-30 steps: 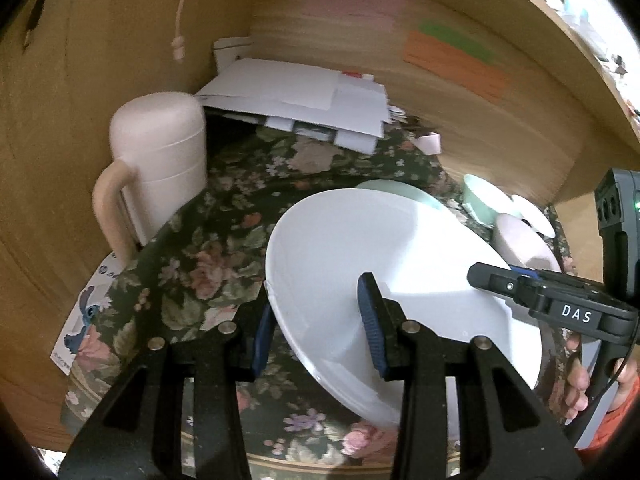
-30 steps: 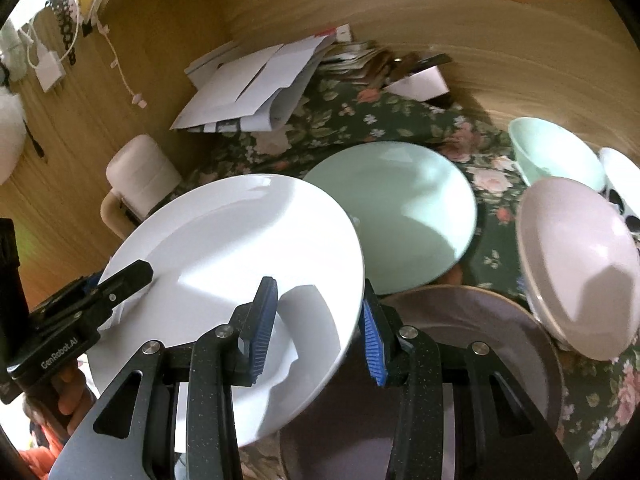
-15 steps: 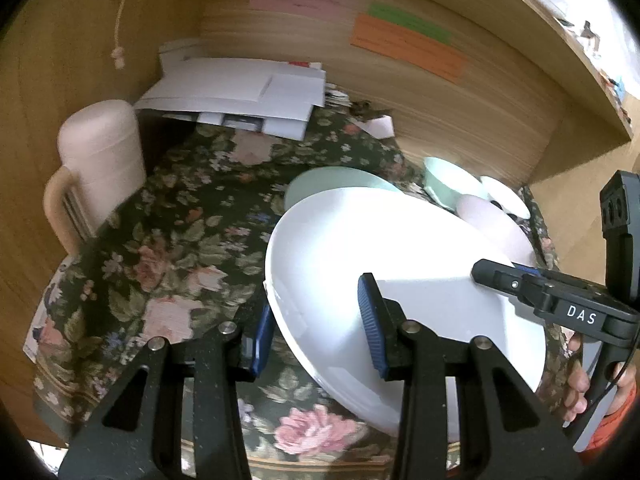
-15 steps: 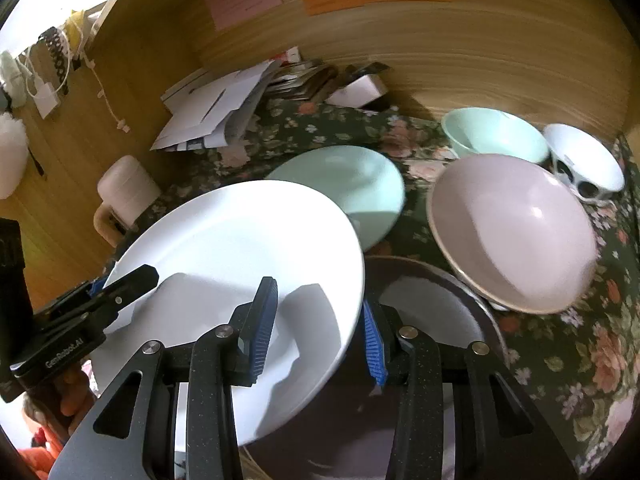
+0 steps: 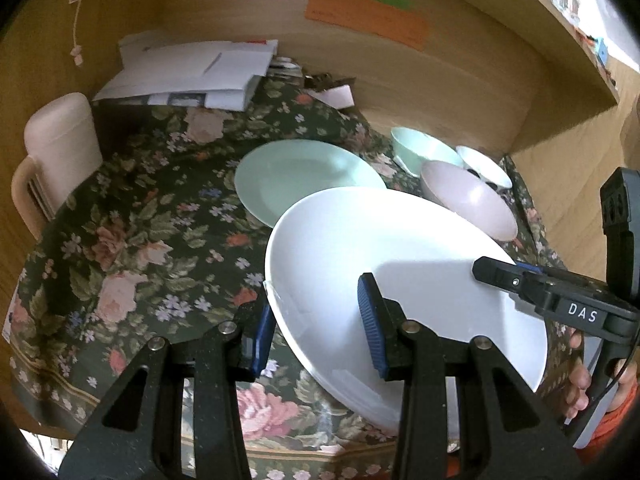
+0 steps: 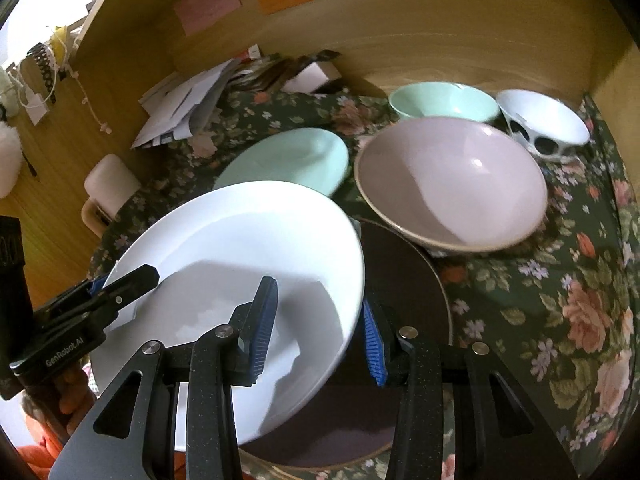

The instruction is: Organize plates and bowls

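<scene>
A large white plate (image 5: 400,280) (image 6: 240,248) hangs tilted above the floral tablecloth (image 5: 132,248), carried from both sides. My left gripper (image 5: 316,330) (image 6: 132,280) is shut on its left rim, one blue pad above and one below. On the opposite rim my right gripper (image 6: 318,332) (image 5: 500,276) is shut the same way. Part of the white plate hangs over a dark brown plate (image 6: 404,280) lying on the cloth. Behind stand a mint plate (image 5: 304,176) (image 6: 288,160), a pink bowl (image 6: 452,184) (image 5: 472,200), a mint bowl (image 6: 444,102) (image 5: 420,152) and a white patterned bowl (image 6: 544,124) (image 5: 484,168).
A pale pink lidded mug (image 5: 60,148) stands at the left edge of the cloth. Loose papers (image 5: 192,76) lie at the back left against the wooden wall (image 5: 440,80), which carries coloured notes. A person's fingers (image 5: 576,392) hold the right gripper's handle.
Both grippers have carried the white plate to the right, away from the mug and towards the bowls. It now hangs further over the dark plate. Both grips are unchanged.
</scene>
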`<action>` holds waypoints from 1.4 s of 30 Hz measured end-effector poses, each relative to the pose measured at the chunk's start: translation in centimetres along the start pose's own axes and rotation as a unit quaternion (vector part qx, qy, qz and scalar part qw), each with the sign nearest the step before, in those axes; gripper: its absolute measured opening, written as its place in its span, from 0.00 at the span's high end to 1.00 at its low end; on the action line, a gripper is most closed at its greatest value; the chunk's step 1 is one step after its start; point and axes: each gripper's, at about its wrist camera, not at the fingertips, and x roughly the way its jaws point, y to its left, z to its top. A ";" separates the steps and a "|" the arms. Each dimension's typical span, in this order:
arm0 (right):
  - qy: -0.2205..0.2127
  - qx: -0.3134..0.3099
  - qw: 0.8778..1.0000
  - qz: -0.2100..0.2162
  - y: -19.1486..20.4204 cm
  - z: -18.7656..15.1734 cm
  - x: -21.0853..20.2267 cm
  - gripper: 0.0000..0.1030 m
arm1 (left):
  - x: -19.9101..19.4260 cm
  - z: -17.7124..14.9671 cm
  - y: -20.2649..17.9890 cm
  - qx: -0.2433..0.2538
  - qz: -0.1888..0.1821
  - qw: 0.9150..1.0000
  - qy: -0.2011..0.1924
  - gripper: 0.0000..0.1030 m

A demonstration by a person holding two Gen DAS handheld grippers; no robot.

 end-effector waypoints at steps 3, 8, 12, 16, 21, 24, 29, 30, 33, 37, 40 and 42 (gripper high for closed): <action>0.003 0.008 1.000 -0.002 -0.7 -0.5 0.0 0.64 | 0.5 -0.5 -0.6 0.007 -0.001 1.000 0.009 0.61; 0.010 0.019 1.000 -0.005 -1.5 -1.3 0.2 0.64 | 1.5 -1.1 -1.1 0.011 -0.004 1.000 0.026 0.61; 0.017 0.029 0.999 -0.018 -2.0 -1.8 0.5 0.64 | 2.1 -1.5 -1.3 0.014 -0.005 0.999 0.033 0.61; 0.021 0.035 0.999 -0.021 -2.4 -2.0 0.7 0.64 | 2.5 -1.7 -1.5 0.016 -0.009 0.999 0.039 0.61; 0.023 0.037 0.999 -0.026 -2.7 -2.0 0.9 0.65 | 2.9 -1.8 -1.7 0.020 -0.014 0.999 0.042 0.61; 0.028 0.034 0.999 -0.032 -2.9 -2.1 1.1 0.65 | 3.2 -2.0 -1.9 0.024 -0.019 0.998 0.047 0.61; 0.030 0.030 0.998 -0.036 -3.2 -2.1 1.2 0.65 | 3.9 -2.2 -1.8 0.017 -0.027 0.998 0.057 0.61; 0.030 0.028 0.998 -0.037 -3.2 -2.1 1.2 0.65 | 4.0 -2.2 -1.7 0.016 -0.028 0.998 0.058 0.61; 0.032 0.021 0.998 -0.042 -3.2 -1.9 1.3 0.65 | 4.0 -2.2 -1.8 0.017 -0.027 0.998 0.057 0.61; 0.036 0.013 0.998 -0.046 -3.3 -1.5 1.3 0.63 | 4.2 -2.2 -1.9 0.017 -0.028 0.998 0.058 0.61; 0.030 0.010 0.998 -0.059 -3.4 -1.3 0.9 0.63 | 4.3 -2.3 -2.2 0.026 -0.021 0.998 0.057 0.62; 0.024 0.002 0.998 -0.066 -3.3 -1.3 0.5 0.62 | 4.5 -2.3 -2.4 0.030 -0.022 0.998 0.059 0.62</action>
